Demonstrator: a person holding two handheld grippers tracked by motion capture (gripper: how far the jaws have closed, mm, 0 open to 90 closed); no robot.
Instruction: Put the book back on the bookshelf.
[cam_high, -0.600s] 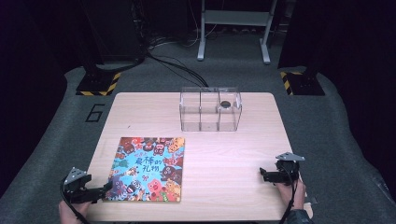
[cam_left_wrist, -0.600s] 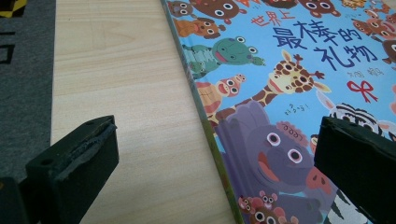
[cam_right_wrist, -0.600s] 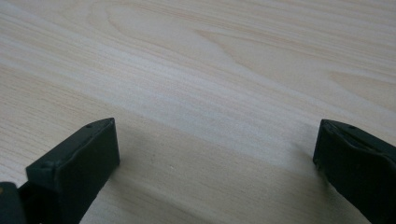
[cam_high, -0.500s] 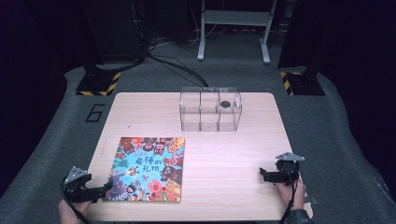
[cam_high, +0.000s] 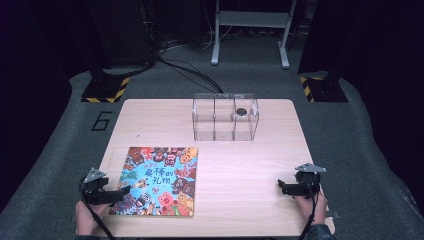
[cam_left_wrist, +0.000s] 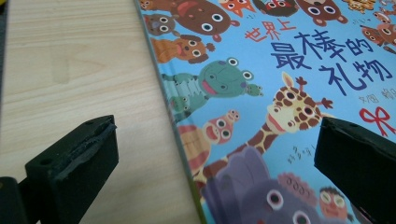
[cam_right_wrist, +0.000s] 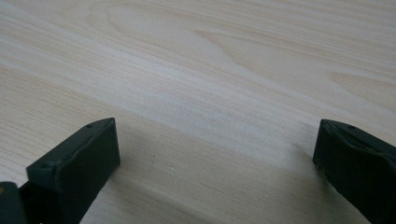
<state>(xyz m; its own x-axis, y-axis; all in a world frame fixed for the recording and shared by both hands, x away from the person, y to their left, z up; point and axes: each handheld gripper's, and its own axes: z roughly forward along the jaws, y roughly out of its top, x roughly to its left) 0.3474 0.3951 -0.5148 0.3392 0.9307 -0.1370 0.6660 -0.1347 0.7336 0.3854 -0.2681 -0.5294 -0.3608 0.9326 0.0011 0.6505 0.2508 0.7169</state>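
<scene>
A colourful picture book (cam_high: 159, 180) with cartoon animals lies flat on the wooden table (cam_high: 240, 165) at the front left. My left gripper (cam_high: 124, 191) hovers open at the book's left edge near its lower corner; in the left gripper view the book's spine edge (cam_left_wrist: 175, 121) runs between the jaws. At the front right, my right gripper (cam_high: 281, 187) is open low over bare wood (cam_right_wrist: 210, 93), pointing left, with nothing between the jaws.
A clear plastic box (cam_high: 225, 116) with three compartments stands at the table's back centre; a small dark round object (cam_high: 241, 111) lies in its right compartment. Bare wood stretches between the book and the right gripper. Dark floor and cables surround the table.
</scene>
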